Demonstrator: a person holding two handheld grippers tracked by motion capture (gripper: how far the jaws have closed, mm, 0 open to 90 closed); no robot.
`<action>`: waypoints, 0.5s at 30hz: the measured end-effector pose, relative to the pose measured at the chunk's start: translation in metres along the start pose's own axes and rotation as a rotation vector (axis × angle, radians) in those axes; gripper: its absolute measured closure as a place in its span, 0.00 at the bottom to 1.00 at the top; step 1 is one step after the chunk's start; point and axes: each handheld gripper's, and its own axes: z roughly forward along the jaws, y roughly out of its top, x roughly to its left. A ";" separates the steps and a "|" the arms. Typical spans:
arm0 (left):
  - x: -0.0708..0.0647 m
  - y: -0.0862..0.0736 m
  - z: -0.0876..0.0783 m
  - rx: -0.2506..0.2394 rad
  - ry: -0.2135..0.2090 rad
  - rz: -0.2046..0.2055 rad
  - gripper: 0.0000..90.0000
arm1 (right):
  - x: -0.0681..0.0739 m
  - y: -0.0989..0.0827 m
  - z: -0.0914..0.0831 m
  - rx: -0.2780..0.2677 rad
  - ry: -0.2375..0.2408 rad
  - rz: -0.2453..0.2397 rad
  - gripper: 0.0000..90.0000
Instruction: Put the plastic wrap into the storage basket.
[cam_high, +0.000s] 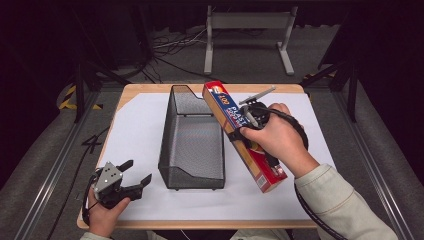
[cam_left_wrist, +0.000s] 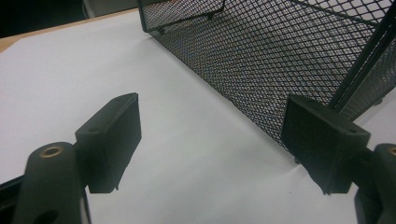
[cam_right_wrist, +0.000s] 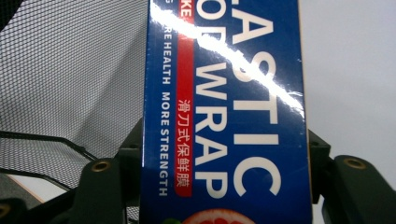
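Observation:
A long plastic wrap box, blue and red with white lettering, is held off the table, slanting beside the right wall of a black wire-mesh basket. My right gripper is shut on the box around its middle, one jaw on each side. My left gripper rests at the table's near left corner, open and holding nothing. In the left gripper view its pads stand wide apart over white paper, with the basket's mesh wall just ahead to the right.
White paper covers the wooden tabletop. A white metal stand and loose cables lie on the floor beyond the table. Black frame rails run along both sides.

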 end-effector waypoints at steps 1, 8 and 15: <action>0.000 0.000 0.000 -0.001 -0.001 -0.001 0.23 | 0.003 0.001 0.002 0.002 0.002 0.001 0.44; 0.000 0.001 0.003 0.002 -0.008 0.005 0.24 | 0.019 0.010 0.012 0.010 0.014 -0.006 0.43; 0.000 0.002 0.004 0.000 -0.010 0.006 0.23 | 0.031 0.020 0.023 0.006 0.021 -0.007 0.43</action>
